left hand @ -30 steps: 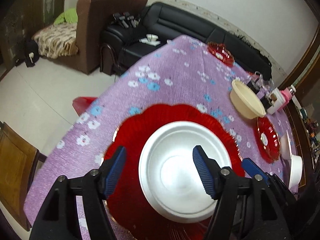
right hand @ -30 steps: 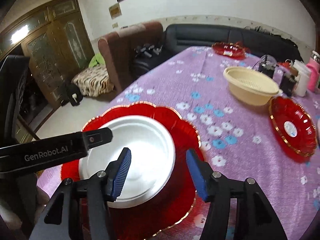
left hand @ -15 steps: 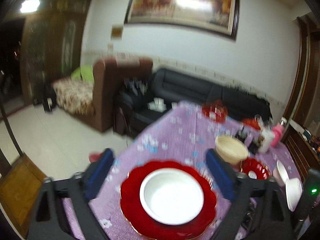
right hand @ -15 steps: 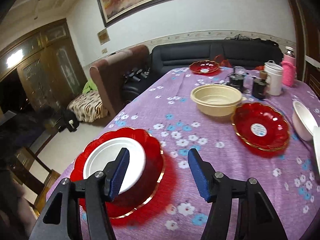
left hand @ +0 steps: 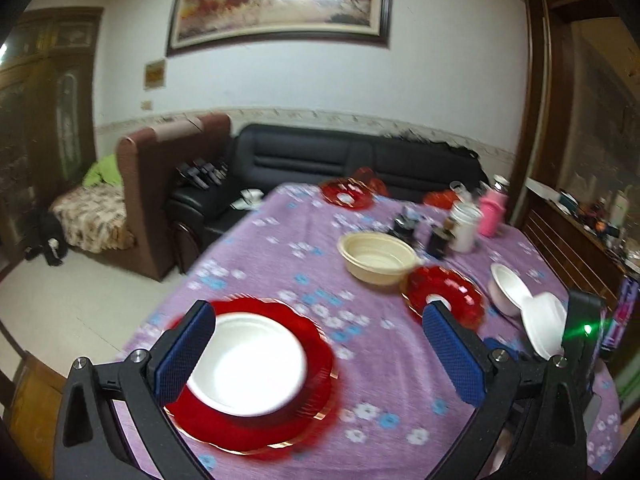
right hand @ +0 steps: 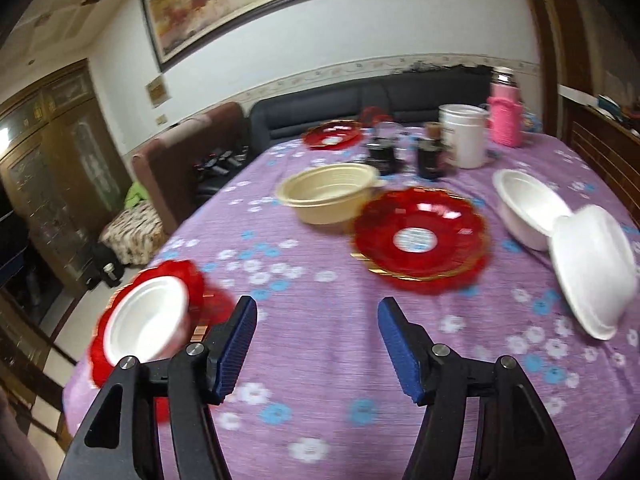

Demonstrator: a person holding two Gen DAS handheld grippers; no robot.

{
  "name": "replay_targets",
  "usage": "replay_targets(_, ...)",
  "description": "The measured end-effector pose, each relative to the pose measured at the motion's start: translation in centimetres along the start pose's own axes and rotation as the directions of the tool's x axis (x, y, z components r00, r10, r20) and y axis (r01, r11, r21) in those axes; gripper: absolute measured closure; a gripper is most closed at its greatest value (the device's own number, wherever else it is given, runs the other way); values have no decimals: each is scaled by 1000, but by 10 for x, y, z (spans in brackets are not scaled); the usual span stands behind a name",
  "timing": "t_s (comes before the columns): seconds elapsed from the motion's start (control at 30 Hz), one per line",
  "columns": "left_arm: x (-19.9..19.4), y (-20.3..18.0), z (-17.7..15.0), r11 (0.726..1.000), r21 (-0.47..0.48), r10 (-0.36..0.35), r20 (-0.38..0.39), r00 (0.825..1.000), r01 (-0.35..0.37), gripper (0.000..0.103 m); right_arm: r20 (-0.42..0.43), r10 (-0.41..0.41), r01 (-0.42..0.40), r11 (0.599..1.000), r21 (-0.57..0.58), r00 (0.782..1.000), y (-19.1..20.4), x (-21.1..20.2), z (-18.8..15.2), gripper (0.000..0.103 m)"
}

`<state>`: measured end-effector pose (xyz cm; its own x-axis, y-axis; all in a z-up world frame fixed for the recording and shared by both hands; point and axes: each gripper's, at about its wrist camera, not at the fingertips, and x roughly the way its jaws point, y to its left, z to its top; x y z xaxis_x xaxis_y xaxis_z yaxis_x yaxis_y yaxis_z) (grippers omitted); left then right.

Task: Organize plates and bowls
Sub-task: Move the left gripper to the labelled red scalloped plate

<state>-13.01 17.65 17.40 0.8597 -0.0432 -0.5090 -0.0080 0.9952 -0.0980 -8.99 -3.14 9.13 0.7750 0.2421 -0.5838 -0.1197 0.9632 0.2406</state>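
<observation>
The shallow white round bowl (left hand: 246,364) on the scalloped red plate (left hand: 256,424) lay beyond the left tongs (left hand: 320,356), gaping empty; the right tongs (right hand: 318,346) stood part-open, empty, bowl to their left.

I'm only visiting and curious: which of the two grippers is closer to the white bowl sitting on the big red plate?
Left. The left gripper hangs open just above the white bowl on its red plate; the right gripper is off to the bowl's right, over bare tablecloth.
</observation>
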Motion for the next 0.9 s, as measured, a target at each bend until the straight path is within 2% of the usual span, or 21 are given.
replay_targets(0.17,19,-20,-10,998,-12,-68,-97,993,67,0,-28,-71,74,991,112,997,-58,11,4,35)
replay_targets(0.33,40,-38,-17,994,-11,-112,-165,980,112,0,-86,-63,84,960,268,994,-110,31,8,35)
replay_targets(0.6,84,-46,-24,985,-90,-165,-284,944,145,0,-127,-70,110,933,343,989,-128,69,21,35)
replay_targets(0.7,91,-48,-28,987,-79,-157,-300,941,140,0,-154,-59,116,909,400,986,-138,88,22,35)
replay_targets(0.77,95,-49,-28,988,-73,-153,-305,940,138,0,-142,-61,115,906,408,988,-139,93,27,35)
replay_targets(0.8,97,-50,-28,988,-73,-152,-309,939,136,0,-150,-58,115,908,403,987,-139,98,30,44)
replay_targets(0.83,99,-49,-28,988,-75,-151,-311,938,135,0,-152,-46,104,909,404,987,-139,100,31,69)
replay_targets(0.87,100,-49,-27,988,-77,-151,-313,938,133,0,-157,-31,93,909,406,987,-139,104,32,80)
replay_targets(0.9,101,-49,-28,988,-78,-151,-316,936,133,0,-179,-25,98,906,411,984,-140,108,31,82)
